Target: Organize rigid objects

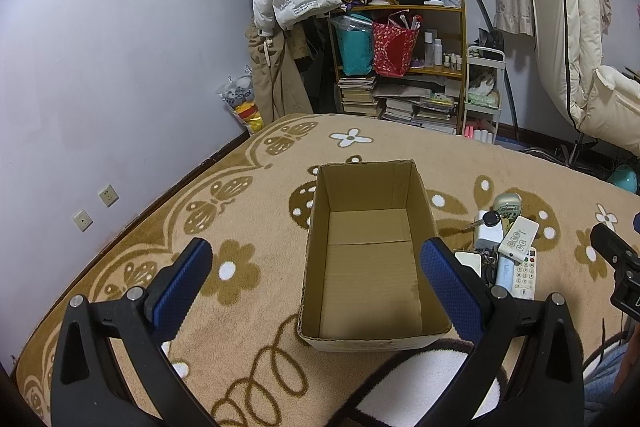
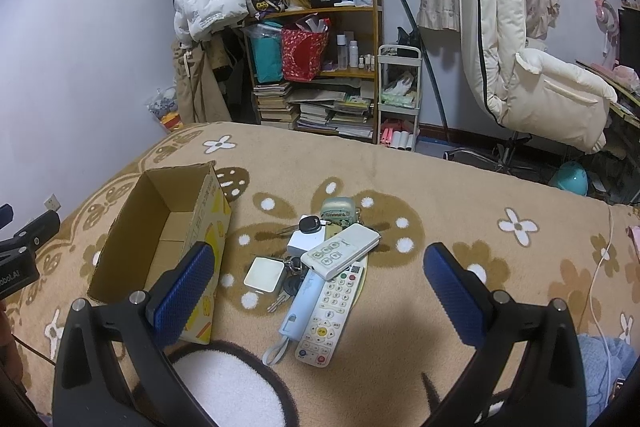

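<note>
I am kneeling over a tan flowered rug (image 2: 460,187), where an open cardboard box (image 1: 368,259) is sitting with nothing inside. Just to its right, a heap of small things is lying: a long white remote (image 2: 330,311) at the bottom, a pale blue tube (image 2: 298,307) touching it, a shorter white remote (image 2: 340,251) resting across both, then a white square case (image 2: 264,275) and keys (image 2: 292,275). I am holding my left claw (image 1: 316,275) spread wide over the box, and my right claw (image 2: 318,279) spread wide above the heap, gripping nothing.
</note>
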A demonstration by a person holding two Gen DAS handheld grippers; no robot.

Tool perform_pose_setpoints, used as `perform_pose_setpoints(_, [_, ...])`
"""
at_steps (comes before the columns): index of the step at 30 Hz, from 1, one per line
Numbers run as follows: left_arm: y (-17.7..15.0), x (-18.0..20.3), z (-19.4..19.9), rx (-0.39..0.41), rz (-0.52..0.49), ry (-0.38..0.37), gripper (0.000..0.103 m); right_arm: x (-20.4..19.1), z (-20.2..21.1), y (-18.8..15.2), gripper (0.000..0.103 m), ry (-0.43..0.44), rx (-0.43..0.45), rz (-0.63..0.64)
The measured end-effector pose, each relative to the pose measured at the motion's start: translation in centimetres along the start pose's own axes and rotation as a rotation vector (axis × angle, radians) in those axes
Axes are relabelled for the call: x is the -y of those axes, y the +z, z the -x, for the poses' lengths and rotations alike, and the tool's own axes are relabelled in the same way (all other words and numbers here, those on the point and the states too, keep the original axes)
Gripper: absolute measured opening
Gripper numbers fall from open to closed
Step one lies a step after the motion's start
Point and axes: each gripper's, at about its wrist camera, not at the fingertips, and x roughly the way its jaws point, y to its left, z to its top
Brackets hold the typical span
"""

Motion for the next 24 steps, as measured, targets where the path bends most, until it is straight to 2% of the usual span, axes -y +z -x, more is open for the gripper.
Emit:
perform_pose_setpoints(13, [0.2,-0.4,0.1,0.013,0.004,0.000,0.103,0.2,-0.2,-0.1,0.103,0.007,-0.010,0.009])
perform_pose_setpoints(16, [1.0,-0.3,0.1,0.011,-0.002,-0.021,0.103,0.3,-0.4,0.3,0.103,0.018,-0.016,-0.003])
perform_pose_setpoints(24, [2.5,1.0,-1.5,0.015,-0.021,-0.017,0.103,-0.2,-2.3,1.7,0.103,0.027,-0.062,0.021])
